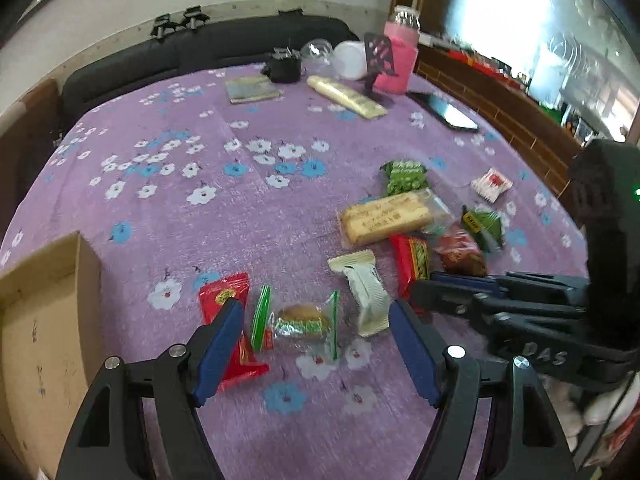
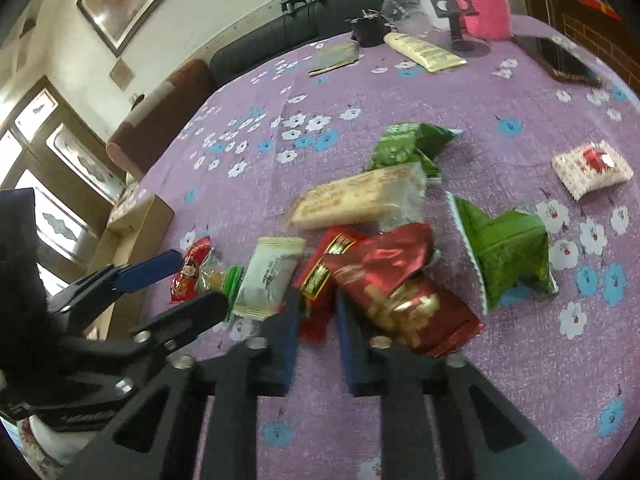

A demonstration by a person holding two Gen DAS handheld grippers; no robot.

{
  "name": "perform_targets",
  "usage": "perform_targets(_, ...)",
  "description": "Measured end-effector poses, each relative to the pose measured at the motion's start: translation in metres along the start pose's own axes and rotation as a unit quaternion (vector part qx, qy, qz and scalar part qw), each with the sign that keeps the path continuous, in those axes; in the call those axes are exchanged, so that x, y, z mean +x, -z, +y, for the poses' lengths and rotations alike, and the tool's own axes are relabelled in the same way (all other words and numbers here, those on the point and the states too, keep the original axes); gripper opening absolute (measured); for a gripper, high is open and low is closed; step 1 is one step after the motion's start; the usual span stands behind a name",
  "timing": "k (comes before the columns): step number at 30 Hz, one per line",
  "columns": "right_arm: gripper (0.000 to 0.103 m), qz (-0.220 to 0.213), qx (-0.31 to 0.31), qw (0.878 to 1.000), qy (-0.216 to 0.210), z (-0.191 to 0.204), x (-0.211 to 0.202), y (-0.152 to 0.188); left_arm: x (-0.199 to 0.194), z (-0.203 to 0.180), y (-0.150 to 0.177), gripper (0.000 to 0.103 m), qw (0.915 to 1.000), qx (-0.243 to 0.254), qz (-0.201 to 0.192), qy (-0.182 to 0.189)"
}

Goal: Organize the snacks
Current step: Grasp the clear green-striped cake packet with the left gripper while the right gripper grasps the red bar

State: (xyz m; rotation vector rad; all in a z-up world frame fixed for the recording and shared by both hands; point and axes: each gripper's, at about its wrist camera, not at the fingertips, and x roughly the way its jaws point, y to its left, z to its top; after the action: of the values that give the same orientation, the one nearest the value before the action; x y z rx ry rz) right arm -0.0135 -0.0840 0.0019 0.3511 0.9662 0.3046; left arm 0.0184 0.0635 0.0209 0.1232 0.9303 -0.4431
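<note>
Cardboard box sits at the desk's left edge. Right of it, left tongs gape released around a clear-wrapped cake. Further right, right tongs stand narrowly parted about a red snack packet, beside the biscuit bar; whether they pinch it, I cannot tell.

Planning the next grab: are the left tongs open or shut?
Open. The left tongs stand wide apart, straddling the clear-wrapped cake without touching it.
</note>
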Motion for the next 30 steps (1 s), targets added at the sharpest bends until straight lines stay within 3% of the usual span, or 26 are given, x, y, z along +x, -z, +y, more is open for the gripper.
perform_targets(2, 0.008, -0.001, 0.010, 1.000, -0.011, -0.005, -0.001, 0.000, 0.006, -0.002, -0.001, 0.078, 0.9998, 0.019, 0.005, -0.007)
perform_targets(3, 0.008, -0.002, 0.012, 1.000, -0.012, -0.006, -0.001, -0.001, 0.007, -0.005, -0.001, 0.069, 0.9995, 0.027, 0.009, -0.009)
perform_targets(4, 0.008, -0.004, 0.010, 1.000, -0.010, -0.006, -0.002, 0.000, 0.010, -0.008, 0.001, 0.051, 0.9991, 0.035, 0.024, -0.005)
perform_targets(6, 0.008, -0.003, 0.008, 1.000, -0.012, -0.007, -0.002, 0.000, 0.015, -0.012, 0.004, 0.041, 0.9985, 0.040, 0.038, 0.009)
perform_targets(11, 0.010, -0.006, 0.020, 1.000, -0.021, -0.013, -0.003, 0.000, 0.007, -0.016, 0.017, 0.041, 0.9981, 0.048, 0.038, 0.012)
perform_targets(19, 0.026, -0.018, 0.018, 0.999, -0.025, -0.011, -0.005, 0.001, -0.004, -0.017, 0.025, 0.041, 0.9987, 0.039, 0.030, 0.009)
perform_targets(22, 0.028, -0.020, 0.016, 0.999, -0.025, -0.010, -0.004, 0.001, 0.002, -0.021, 0.020, 0.054, 0.9987, 0.041, 0.029, 0.007)
perform_targets(24, 0.030, -0.022, 0.014, 0.999, -0.028, -0.009, -0.004, 0.000, 0.007, -0.026, 0.018, 0.056, 0.9985, 0.047, 0.028, 0.005)
perform_targets(26, 0.032, -0.025, 0.011, 0.999, -0.029, -0.009, -0.003, 0.000, 0.012, -0.030, 0.018, 0.056, 0.9983, 0.052, 0.026, -0.005)
perform_targets(28, 0.035, -0.030, 0.007, 0.999, -0.027, -0.007, -0.002, -0.001, 0.011, -0.031, 0.018, 0.047, 0.9985, 0.050, 0.021, -0.009)
perform_targets(30, 0.037, -0.034, 0.005, 0.999, -0.028, -0.006, -0.002, -0.001, 0.008, -0.030, 0.020, 0.044, 0.9990, 0.041, 0.018, -0.002)
